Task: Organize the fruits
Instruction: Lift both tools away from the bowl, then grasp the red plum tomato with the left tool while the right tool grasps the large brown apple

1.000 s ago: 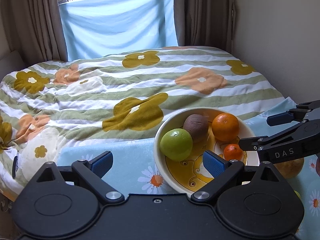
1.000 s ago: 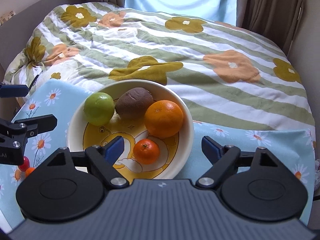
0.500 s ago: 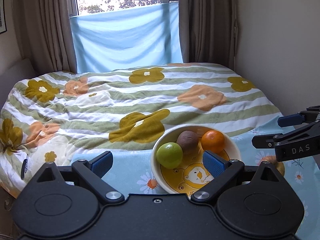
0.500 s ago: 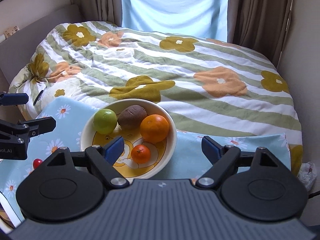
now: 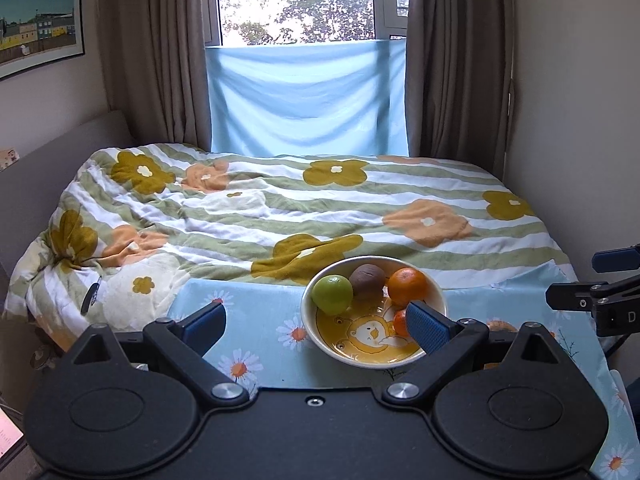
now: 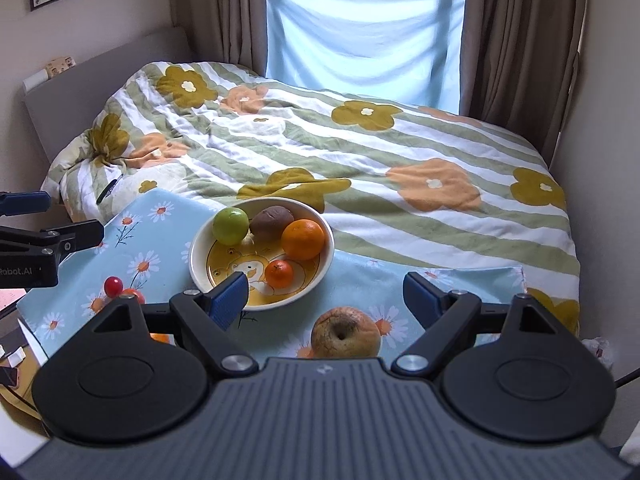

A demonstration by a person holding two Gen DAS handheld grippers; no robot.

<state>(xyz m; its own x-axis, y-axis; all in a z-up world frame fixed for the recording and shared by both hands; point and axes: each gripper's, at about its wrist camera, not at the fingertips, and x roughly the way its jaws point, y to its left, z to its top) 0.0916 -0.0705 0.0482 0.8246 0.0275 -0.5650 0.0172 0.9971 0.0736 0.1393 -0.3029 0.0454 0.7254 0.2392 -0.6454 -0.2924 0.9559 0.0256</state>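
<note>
A white bowl with a yellow cartoon bottom sits on a blue daisy cloth. It holds a green apple, a brown fruit, a large orange and a small tangerine. The bowl also shows in the left wrist view. A brownish wrinkled apple lies on the cloth just in front of my right gripper, which is open and empty. A red cherry tomato lies at the left. My left gripper is open and empty, pulled back from the bowl.
A striped flower quilt covers the bed behind the cloth. A blue sheet hangs over the window between brown curtains. Walls close in on both sides. A desk edge with small items shows at the lower left.
Both grippers have pulled back and up from the bowl, so it looks smaller and farther. The wrinkled apple and cherry tomato have come into the right wrist view.
</note>
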